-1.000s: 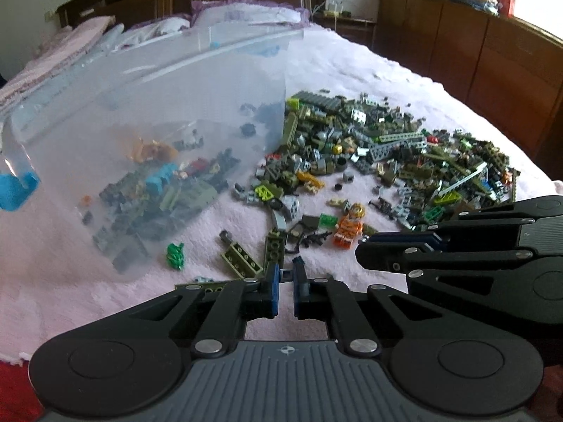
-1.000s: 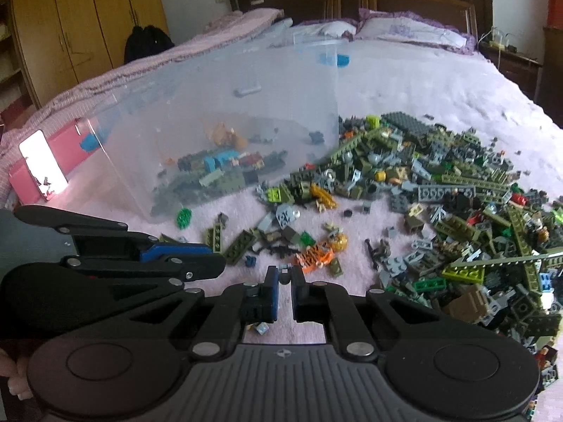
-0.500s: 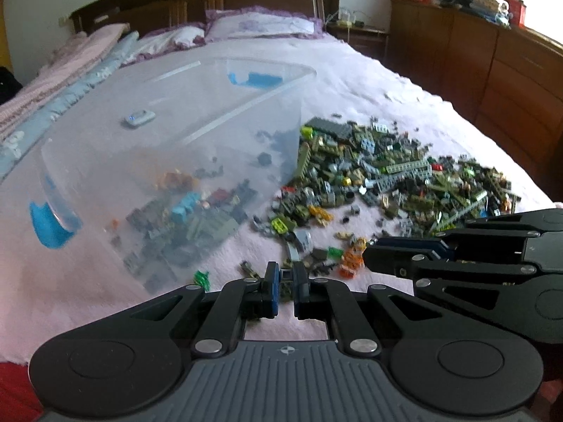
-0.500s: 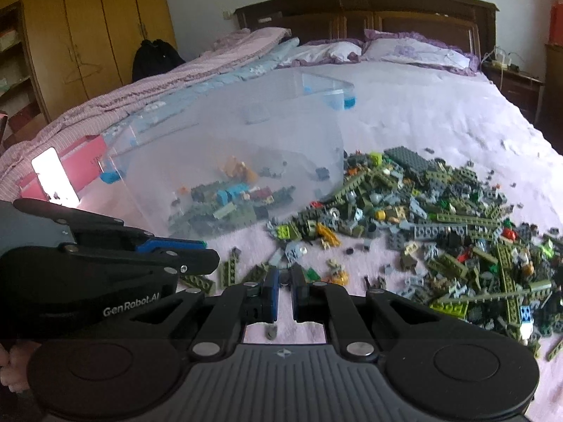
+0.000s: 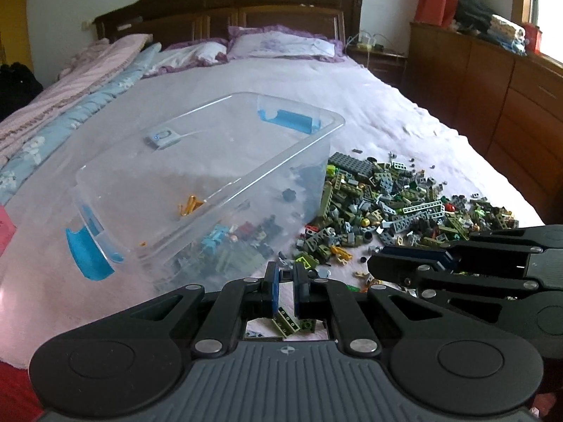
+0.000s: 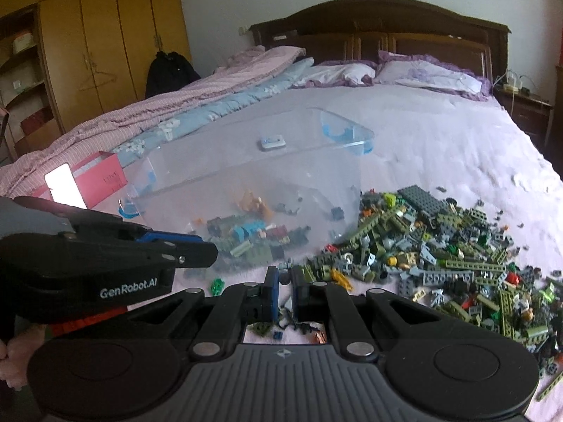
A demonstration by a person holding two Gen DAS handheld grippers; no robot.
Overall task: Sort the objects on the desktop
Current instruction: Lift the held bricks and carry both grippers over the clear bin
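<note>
So the bed [image 5: 369, 98] takes up basically the whole scene, and the clear plastic bin [image 5: 211, 176] sits tipped on it at mid-left, long axis running near-left to far-right. Its open mouth seems to face the brick pile [image 5: 404, 207] spilling off to its right, though that's hard to read. A few pieces are already inside. Looks like we're between picks: the left gripper [image 5: 285, 290] and right gripper [image 6: 285, 290] both hover at the near edge, fingers clenched and holding nothing. Next move, I'd guess: open up, drop onto a loose brick, carry it left into the bin.
</note>
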